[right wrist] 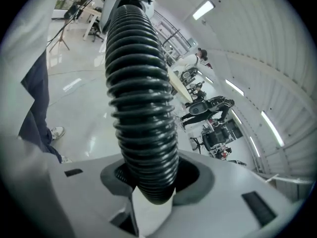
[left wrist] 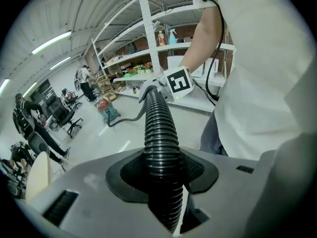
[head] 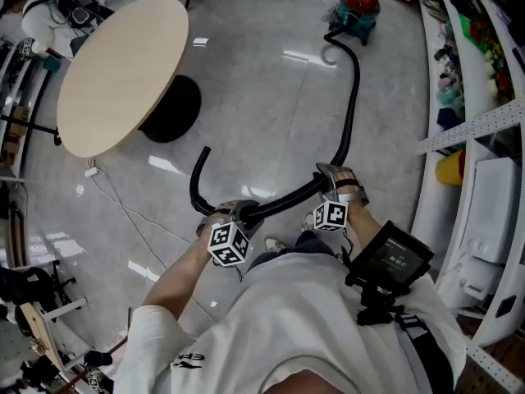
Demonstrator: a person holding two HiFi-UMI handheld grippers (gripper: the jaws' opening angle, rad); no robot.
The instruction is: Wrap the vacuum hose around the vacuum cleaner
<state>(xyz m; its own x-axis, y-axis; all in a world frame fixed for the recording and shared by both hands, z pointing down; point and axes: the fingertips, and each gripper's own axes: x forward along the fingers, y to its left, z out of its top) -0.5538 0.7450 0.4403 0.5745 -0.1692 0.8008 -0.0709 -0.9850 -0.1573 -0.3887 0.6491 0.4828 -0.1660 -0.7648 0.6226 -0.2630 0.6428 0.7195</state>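
Observation:
The red and teal vacuum cleaner (head: 358, 6) stands on the grey floor far ahead, small in the left gripper view (left wrist: 106, 111). Its black ribbed hose (head: 353, 84) runs back from it to both grippers, and its free end (head: 198, 179) curls up at the left. My left gripper (head: 238, 214) is shut on the hose (left wrist: 161, 133), which sits in the pad recess between its jaws (left wrist: 166, 182). My right gripper (head: 328, 189) is shut on the hose (right wrist: 141, 98) further along, towards the cleaner (right wrist: 148, 182). Between the two grippers the hose spans a short, nearly straight stretch.
A round wooden table (head: 123, 72) on a black base stands at the left, with a white cable (head: 123, 208) on the floor beside it. White shelving (head: 459, 138) lines the right side. People and office chairs (left wrist: 59, 115) are far off in the room.

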